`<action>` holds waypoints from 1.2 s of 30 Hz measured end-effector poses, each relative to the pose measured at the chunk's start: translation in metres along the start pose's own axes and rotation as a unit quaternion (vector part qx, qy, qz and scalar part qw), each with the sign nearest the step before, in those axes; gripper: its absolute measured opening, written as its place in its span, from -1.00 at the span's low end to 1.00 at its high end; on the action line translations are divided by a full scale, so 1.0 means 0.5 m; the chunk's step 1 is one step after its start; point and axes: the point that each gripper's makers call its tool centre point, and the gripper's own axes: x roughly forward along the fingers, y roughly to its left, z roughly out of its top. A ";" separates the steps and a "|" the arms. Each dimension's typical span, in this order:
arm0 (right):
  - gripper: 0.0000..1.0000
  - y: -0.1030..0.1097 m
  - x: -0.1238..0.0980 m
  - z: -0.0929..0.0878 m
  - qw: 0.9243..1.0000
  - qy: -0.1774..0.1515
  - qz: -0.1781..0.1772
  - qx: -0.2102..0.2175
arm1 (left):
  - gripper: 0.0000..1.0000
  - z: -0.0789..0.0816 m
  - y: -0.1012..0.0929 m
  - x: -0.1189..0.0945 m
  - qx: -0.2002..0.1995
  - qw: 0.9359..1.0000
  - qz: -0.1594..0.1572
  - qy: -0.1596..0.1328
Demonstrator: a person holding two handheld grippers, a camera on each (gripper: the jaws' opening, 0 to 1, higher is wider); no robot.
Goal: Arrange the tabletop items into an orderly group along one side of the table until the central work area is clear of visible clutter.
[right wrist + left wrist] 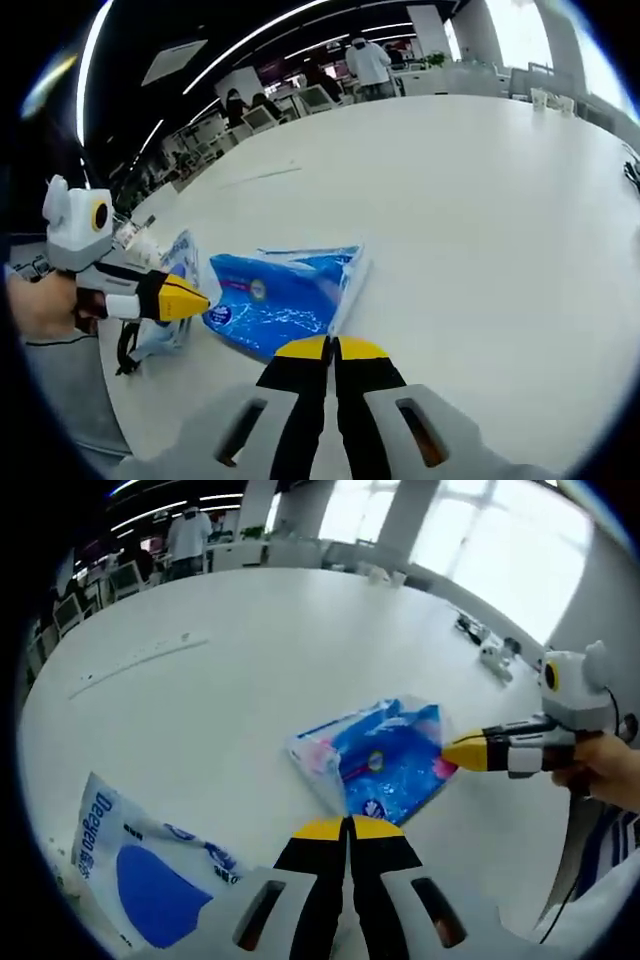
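Blue wet-wipe pack (381, 761) flat on white table (250, 670), right gripper (332, 347) closed at its edge, pinching the seam. Left gripper (348, 827) closed, empty, beside white-blue packet (140, 865).

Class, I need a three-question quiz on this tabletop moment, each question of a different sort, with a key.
1. True or false: the left gripper has its jaws closed together.
2. Which touches the blue plastic wipes packet: A) the right gripper, B) a hand, C) nothing?
3. Fill in: the white pouch with a blue oval lies on the round white ____.

Key: 1 true; 2 A; 3 table.
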 end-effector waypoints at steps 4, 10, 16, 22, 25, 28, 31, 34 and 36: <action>-1.00 -0.005 0.003 -0.015 1.000 0.008 -0.002 0.001 | -1.00 -0.008 -0.001 0.006 0.001 1.000 0.000 0.003; -1.00 -0.011 0.000 -0.018 1.000 0.011 -0.002 -0.001 | -1.00 -0.018 0.001 0.014 -0.006 1.000 -0.001 0.006; -1.00 -0.015 0.004 -0.023 1.000 0.015 -0.007 -0.011 | -1.00 -0.020 0.003 0.020 -0.008 1.000 0.000 0.006; -1.00 -0.015 0.005 -0.024 1.000 0.014 -0.009 -0.015 | -1.00 -0.018 0.004 0.022 -0.015 1.000 0.002 0.004; -1.00 -0.012 0.007 -0.022 0.999 0.015 -0.008 -0.028 | -1.00 -0.016 0.002 0.019 -0.007 1.000 0.004 0.001; -0.93 -0.015 0.008 -0.018 0.999 0.013 -0.013 -0.043 | -1.00 -0.014 0.008 0.019 0.010 1.000 0.010 -0.003; -0.62 -0.017 0.008 -0.003 0.998 -0.007 -0.016 -0.063 | -0.46 0.004 0.025 0.010 0.037 0.998 0.040 -0.031; -0.15 -0.019 0.005 0.009 0.997 -0.023 -0.023 -0.063 | -0.08 0.021 0.042 0.006 0.044 0.996 0.058 -0.046; 0.02 -0.023 0.003 0.014 0.997 -0.030 -0.028 -0.065 | 0.22 0.039 0.050 -0.004 0.053 0.993 0.076 -0.067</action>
